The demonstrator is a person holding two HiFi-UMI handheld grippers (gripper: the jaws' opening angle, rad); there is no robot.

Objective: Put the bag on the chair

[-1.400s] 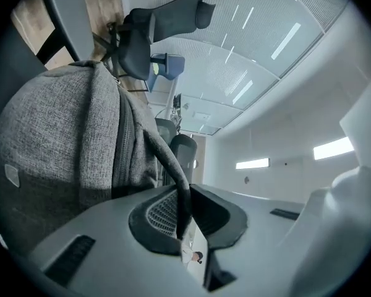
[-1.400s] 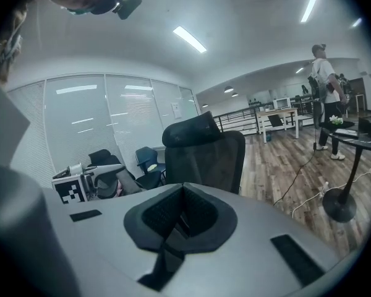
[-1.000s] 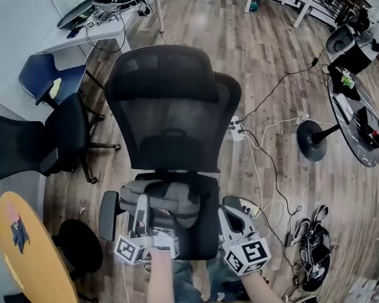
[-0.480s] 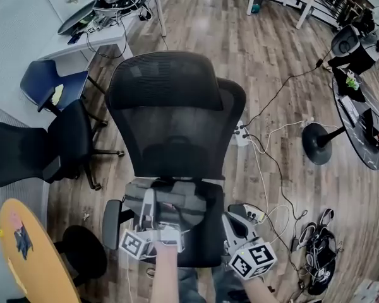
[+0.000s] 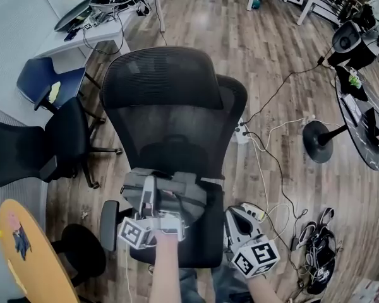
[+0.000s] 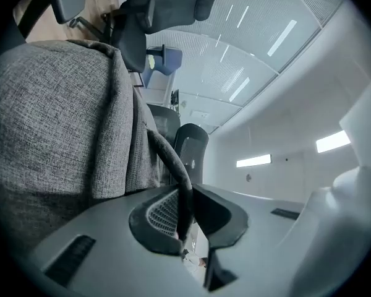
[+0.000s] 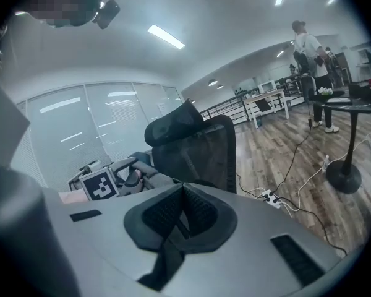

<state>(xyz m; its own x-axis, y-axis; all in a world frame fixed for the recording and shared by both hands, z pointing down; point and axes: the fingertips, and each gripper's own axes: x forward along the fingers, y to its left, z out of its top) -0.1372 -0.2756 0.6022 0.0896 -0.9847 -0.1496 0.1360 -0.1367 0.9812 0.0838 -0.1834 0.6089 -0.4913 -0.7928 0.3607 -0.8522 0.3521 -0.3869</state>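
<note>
Bag [image 5: 191,197], grey: set on chair [image 5: 170,122] seat; handle [image 6: 168,161] clamped by left gripper [image 5: 150,193], strap [image 7: 164,258] pinched by right gripper [image 5: 235,218], likely steadying placement.

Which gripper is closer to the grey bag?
Left. The left gripper is against the bag, pinching its strap; the right gripper is off to the bag's right, pinching a dark strap.

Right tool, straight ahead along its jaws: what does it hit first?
Most likely the chair's backrest: it sits dead centre in the right gripper view, beyond the right tool, which is shut on a dark strap. Depth is hard to judge here.
</note>
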